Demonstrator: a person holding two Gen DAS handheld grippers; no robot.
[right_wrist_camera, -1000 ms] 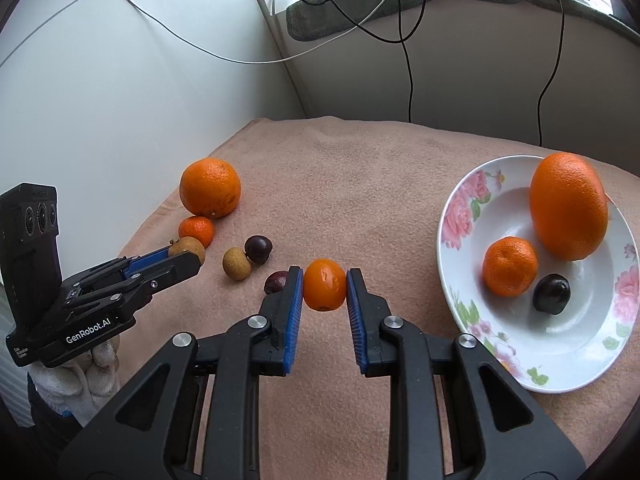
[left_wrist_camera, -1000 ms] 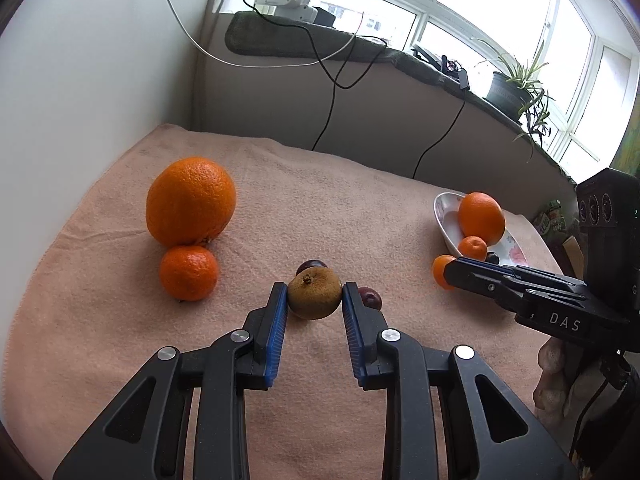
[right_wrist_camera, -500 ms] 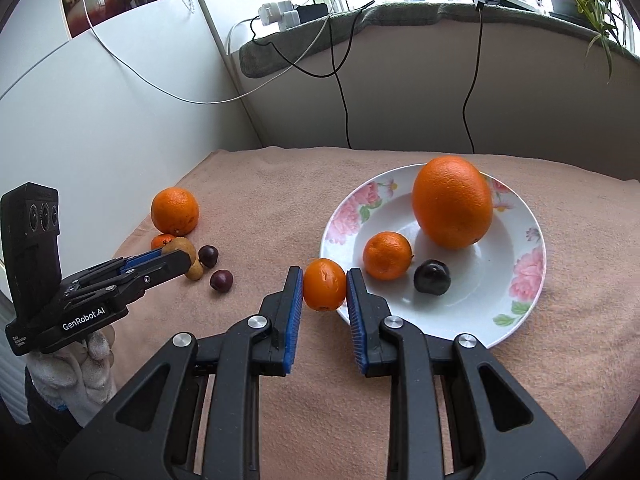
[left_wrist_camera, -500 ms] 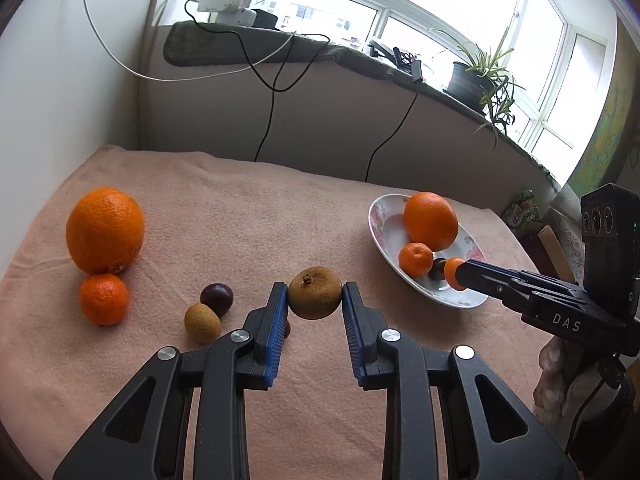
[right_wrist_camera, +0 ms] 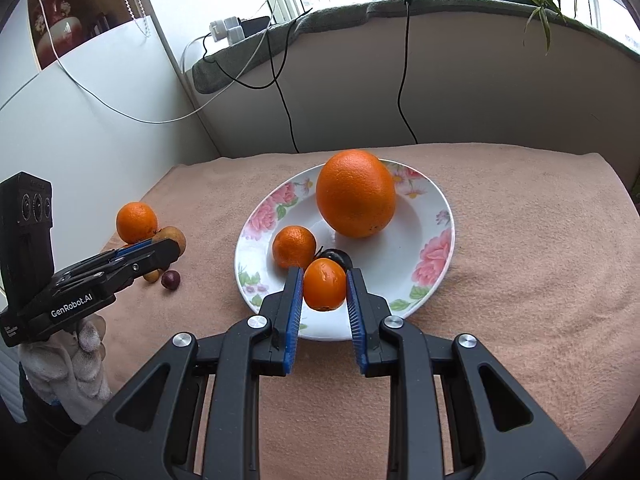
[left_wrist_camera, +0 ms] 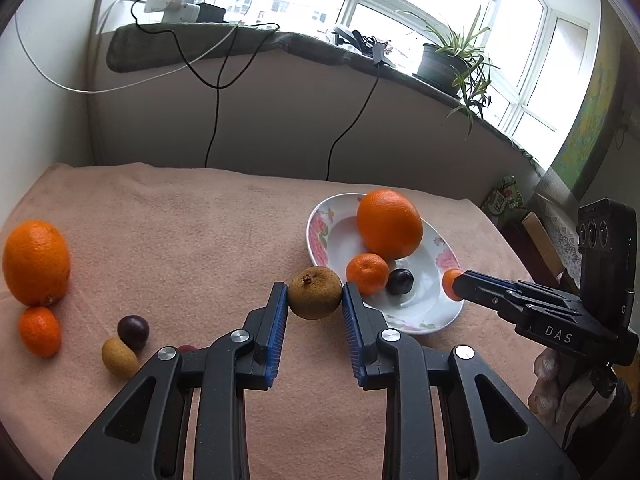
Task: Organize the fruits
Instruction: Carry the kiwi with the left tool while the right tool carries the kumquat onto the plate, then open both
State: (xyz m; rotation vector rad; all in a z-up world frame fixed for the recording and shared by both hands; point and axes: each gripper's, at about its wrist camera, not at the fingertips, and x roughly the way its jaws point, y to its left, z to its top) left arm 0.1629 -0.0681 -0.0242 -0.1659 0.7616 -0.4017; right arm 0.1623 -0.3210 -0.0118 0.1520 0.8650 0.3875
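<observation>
- biggest change in the last second: both grippers swung over from the loose fruit pile to the floral plate. Left gripper was down among the fruit on the towel a second ago, now it's up beside the plate's near-left rim.
- left gripper is pinching a brown russet fruit between its blue pads, held above the peach towel, not over the plate yet as far as I can tell.
- right gripper is clamped on a small orange citrus and now sits over the plate's near edge, just in front of the dark plum. A second ago the plate was way off to its right.
- so I'd call this two drop-offs about to happen, right one first.
- counts, big to small:
- plate: 1
- big oranges: 2, one on the plate, one on the towel
- mandarins: 2 resting, one on the plate, one on the towel, plus the one being carried
- brown fruits: 2, the held one and a smaller tan one on the towel
- dark plums: 3, one on the plate and two on the towel, one touching the tan fruit, another half hidden behind the left finger
</observation>
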